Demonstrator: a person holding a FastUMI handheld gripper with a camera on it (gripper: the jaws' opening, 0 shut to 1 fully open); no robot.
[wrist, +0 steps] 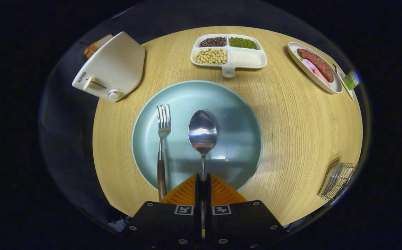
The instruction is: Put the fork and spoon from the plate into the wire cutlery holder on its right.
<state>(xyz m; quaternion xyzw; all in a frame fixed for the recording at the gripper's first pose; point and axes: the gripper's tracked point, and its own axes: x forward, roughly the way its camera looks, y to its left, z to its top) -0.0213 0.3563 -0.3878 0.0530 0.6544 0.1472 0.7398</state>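
A pale green plate [235, 114] lies on the round wooden table just ahead of my fingers. A steel spoon [202, 133] points away from me over the plate's middle, its handle running back between my orange fingers [221, 192]. My gripper [203, 180] is shut on that spoon handle. Left of the spoon a fork [163, 139] with a dark wooden handle lies with its tines on the plate and its handle over the near rim. The wire cutlery holder [338, 180] stands at the table's right edge, well to the right of the plate.
A white toaster [112, 69] sits at the far left. Beyond the plate stands a white divided tray [230, 59] with beans and grains. A white dish [313, 67] with meat slices lies at the far right.
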